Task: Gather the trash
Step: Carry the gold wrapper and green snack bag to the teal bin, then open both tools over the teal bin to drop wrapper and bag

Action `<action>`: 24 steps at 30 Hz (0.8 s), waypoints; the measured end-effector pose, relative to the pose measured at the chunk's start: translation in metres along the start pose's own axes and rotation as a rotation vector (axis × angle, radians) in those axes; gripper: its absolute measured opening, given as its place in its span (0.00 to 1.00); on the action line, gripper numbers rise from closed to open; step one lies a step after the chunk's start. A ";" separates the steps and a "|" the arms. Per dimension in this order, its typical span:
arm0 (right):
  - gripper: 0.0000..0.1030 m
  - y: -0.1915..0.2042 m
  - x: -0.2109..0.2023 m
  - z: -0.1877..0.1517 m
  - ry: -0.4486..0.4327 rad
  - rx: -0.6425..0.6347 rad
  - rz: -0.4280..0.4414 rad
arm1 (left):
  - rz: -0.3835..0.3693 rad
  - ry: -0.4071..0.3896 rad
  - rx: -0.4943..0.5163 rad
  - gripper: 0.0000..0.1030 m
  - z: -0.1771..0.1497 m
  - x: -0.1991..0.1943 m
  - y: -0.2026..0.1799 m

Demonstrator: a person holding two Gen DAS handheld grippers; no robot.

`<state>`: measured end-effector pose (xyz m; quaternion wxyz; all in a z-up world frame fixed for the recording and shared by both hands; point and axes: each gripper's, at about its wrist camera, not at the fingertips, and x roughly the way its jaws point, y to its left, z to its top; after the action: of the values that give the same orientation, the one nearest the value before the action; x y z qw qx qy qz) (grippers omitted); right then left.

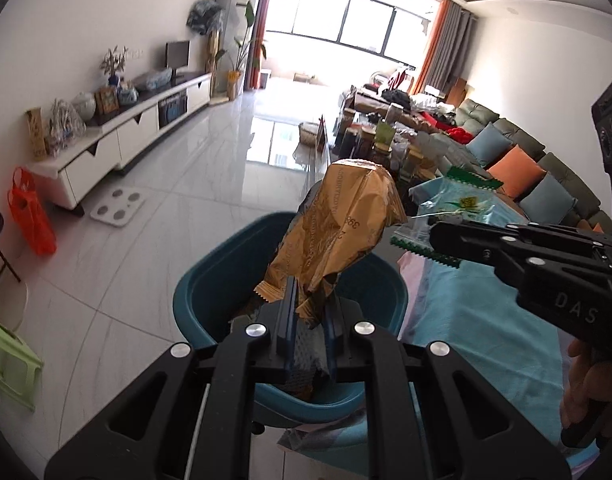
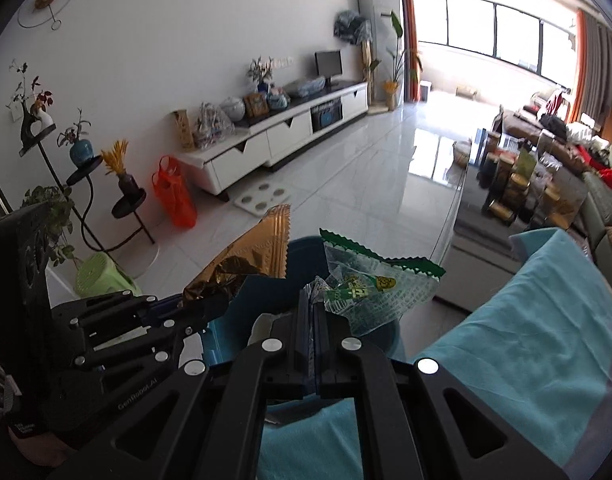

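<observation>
My left gripper (image 1: 310, 300) is shut on a crumpled gold snack wrapper (image 1: 342, 232), which stands up over the teal waste bin (image 1: 201, 292). My right gripper (image 2: 313, 304) is shut on a clear wrapper with green serrated edges (image 2: 370, 286), held above the bin's rim (image 2: 301, 244). From the left wrist view the right gripper (image 1: 432, 236) comes in from the right with the clear wrapper (image 1: 462, 196). The right wrist view shows the left gripper (image 2: 193, 302) at the left with the gold wrapper (image 2: 249, 258).
A turquoise cloth (image 2: 526, 332) covers the surface beside the bin. On the tiled floor lie a white scale (image 1: 117, 206) and an orange bag (image 1: 29, 212). A white TV cabinet (image 2: 281, 136) lines the wall. A sofa with cushions (image 1: 514, 160) and a cluttered glass table (image 2: 518, 184) stand at the right.
</observation>
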<state>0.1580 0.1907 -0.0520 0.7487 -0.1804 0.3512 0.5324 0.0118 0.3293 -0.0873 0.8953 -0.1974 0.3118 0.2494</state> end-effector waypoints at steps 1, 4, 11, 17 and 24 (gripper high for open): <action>0.01 0.002 0.006 0.001 0.015 -0.002 0.002 | 0.005 0.018 -0.006 0.12 -0.001 0.010 0.001; 0.01 0.005 0.028 0.003 0.076 -0.007 0.004 | 0.007 0.053 -0.038 0.12 -0.003 0.030 0.006; 0.01 0.008 0.058 0.007 0.177 -0.011 0.001 | 0.031 0.102 -0.061 0.14 -0.004 0.062 0.004; 0.10 0.009 0.075 0.007 0.231 -0.013 0.013 | 0.047 0.116 -0.077 0.14 -0.002 0.077 0.003; 0.33 0.006 0.066 0.010 0.205 -0.009 0.011 | 0.060 0.103 -0.075 0.22 -0.001 0.075 -0.001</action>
<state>0.1678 0.2438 -0.0913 0.7051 -0.2352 0.4245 0.5170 0.0628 0.3526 -0.1375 0.8621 -0.2340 0.3537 0.2773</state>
